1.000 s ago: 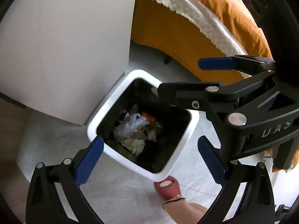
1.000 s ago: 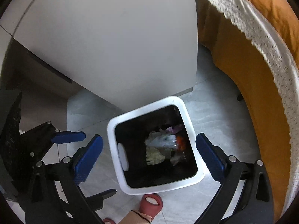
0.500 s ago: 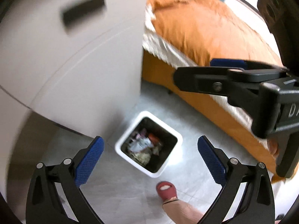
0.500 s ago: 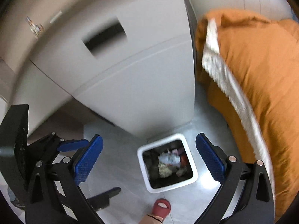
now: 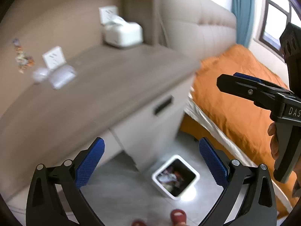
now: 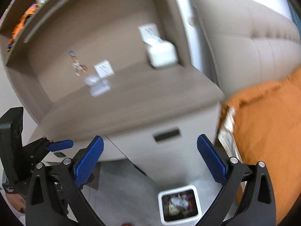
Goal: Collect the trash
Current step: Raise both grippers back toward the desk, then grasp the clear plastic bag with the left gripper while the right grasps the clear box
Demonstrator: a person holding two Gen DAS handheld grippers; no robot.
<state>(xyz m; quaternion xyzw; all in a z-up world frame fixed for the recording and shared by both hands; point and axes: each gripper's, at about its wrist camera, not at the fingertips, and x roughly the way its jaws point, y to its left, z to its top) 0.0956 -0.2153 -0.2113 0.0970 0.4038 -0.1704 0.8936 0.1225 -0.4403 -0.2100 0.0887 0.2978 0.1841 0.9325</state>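
A white square trash bin [image 5: 175,177] [image 6: 178,205] with a dark inside stands on the grey floor, holding crumpled trash. Both grippers are high above it. My left gripper [image 5: 151,162] is open with nothing between its blue pads. My right gripper [image 6: 150,160] is open and empty too; it also shows at the right of the left wrist view [image 5: 244,86]. On the brown desk top [image 5: 112,79] [image 6: 150,94] lie a clear crumpled wrapper [image 5: 39,74] [image 6: 91,80] and a pale flat packet [image 5: 62,76] [image 6: 99,89], blurred.
A white tissue box [image 5: 122,32] [image 6: 162,54] sits at the back of the desk near wall sockets [image 5: 53,57]. An orange-covered bed [image 5: 235,98] [image 6: 267,131] with a beige headboard [image 6: 244,37] stands on the right. Red slippers [image 5: 177,216] show on the floor below.
Both grippers have risen from just above the bin to desk height. The bin has shrunk in view and the desk top has come into sight. Both stay open.
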